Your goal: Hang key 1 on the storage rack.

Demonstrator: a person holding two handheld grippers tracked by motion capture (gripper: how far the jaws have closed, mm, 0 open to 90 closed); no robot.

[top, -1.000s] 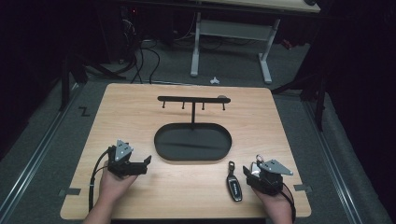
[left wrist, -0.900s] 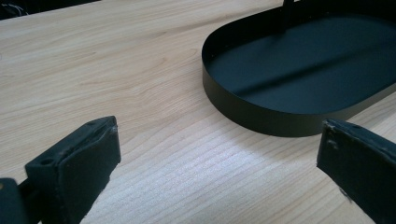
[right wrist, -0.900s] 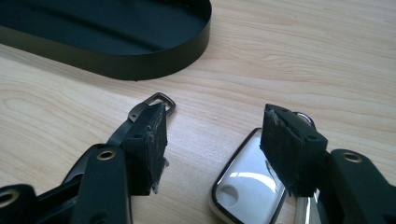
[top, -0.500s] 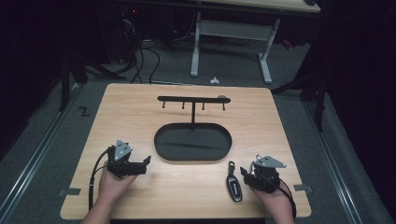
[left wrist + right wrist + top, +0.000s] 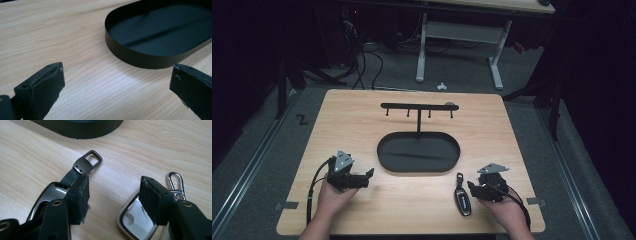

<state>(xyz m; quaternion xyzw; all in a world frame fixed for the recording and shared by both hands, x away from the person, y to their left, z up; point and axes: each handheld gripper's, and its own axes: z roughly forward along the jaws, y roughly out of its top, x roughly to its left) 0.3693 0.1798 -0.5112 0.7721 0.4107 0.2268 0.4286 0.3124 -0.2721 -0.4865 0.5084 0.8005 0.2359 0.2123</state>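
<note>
Nothing hangs yet on the black metal T-shaped hook rack [image 5: 418, 106] standing at the oval black tray's [image 5: 384, 155] twelve o'clock rim. The dark glossy key fob with strap loop [image 5: 462, 199] lies flat on the light wooden table [image 5: 352, 120], at five o'clock of the tray. The right gripper [image 5: 473, 186] hovers beside it, jaws apart and holding nothing; a second, white-faced fob with silver clasp [image 5: 135, 225] lies beneath. The left gripper [image 5: 368, 173] waits, jaws apart. Grasping and hanging remain.

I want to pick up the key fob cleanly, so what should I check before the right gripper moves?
1. Right gripper jaws open, nothing between them: ok.
2. Key fob lying flat on the table: ok.
3. Jaws astride the fob: not ok; it lies under one jaw.
4. Second tag with a snap hook beside the other jaw, clear of the grip: cannot tell.
5. Left gripper open, away near the black tray: ok.
</note>
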